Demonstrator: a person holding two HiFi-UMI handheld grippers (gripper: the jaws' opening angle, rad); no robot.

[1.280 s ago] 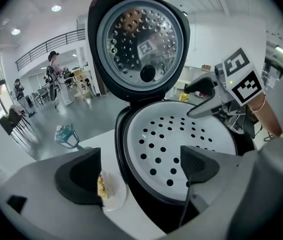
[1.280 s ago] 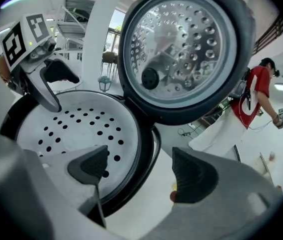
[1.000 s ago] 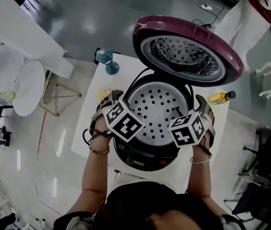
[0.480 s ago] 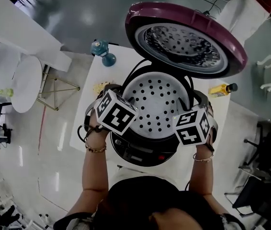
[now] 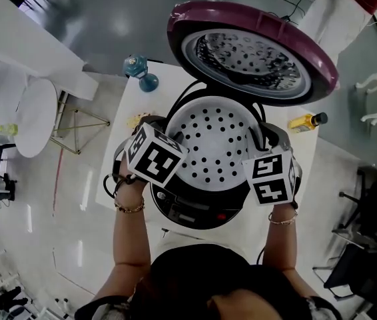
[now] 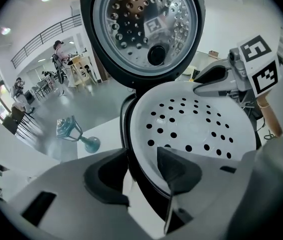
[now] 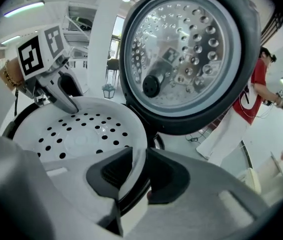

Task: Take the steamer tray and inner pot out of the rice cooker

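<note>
The white, perforated tray [image 5: 215, 142] sits in the mouth of the open cooker [image 5: 192, 212], gripped at opposite edges. The left gripper [image 6: 141, 168] has the tray's left rim between its jaws, which are closing on it, one pad inside the wall and one outside. The right gripper [image 7: 139, 176] is closing likewise on the right rim, its dark pads pinching the thin white lip from both sides. Behind the tray the purple-rimmed lid [image 5: 255, 22] stands raised, its dimpled metal liner facing the person. The cooker rests on a white table [image 5: 142, 105], with a teal ornament [image 5: 138, 69] at the table's far left corner and a yellow bottle [image 5: 305, 121] lying to the cooker's right. In the right gripper view, a person in a red top [image 7: 254, 91] stands beyond the lid.
</note>
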